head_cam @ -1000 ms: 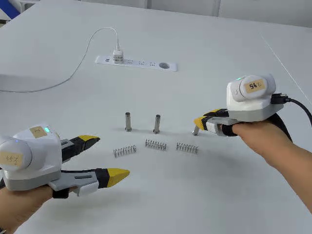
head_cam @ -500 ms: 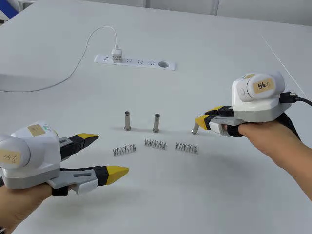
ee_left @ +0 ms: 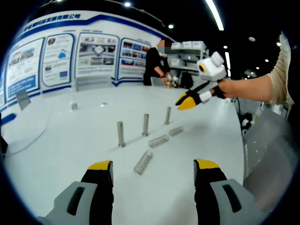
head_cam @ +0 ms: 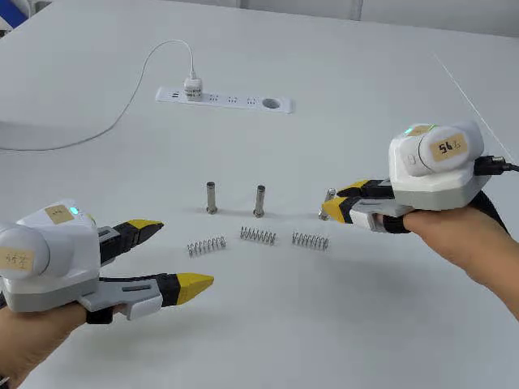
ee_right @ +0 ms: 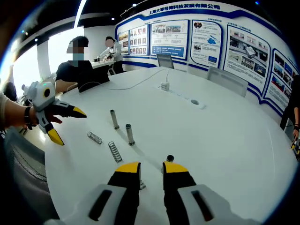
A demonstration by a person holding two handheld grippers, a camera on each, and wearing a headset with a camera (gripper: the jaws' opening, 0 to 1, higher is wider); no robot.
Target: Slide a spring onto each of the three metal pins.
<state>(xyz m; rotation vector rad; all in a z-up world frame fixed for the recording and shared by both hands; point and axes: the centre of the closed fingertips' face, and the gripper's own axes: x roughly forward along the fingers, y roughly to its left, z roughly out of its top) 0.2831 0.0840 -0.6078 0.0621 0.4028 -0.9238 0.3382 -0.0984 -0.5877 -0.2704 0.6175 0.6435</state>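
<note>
No spring is sitting on a pin yet; three springs point(head_cam: 258, 236) are lying at six o'clock of the pins point(head_cam: 259, 201); right gripper point(ee_right: 152, 167), narrow and empty, is hovering beside the right pin point(ee_right: 169, 159); left gripper point(head_cam: 182, 254), wide, is hanging at eight o'clock; next comes pinching a spring.

White table point(head_cam: 324, 97), silver pins point(head_cam: 211, 197) and springs point(head_cam: 258, 235); left gripper point(head_cam: 178, 254) and right gripper point(head_cam: 336, 203) yellow-tipped.
</note>
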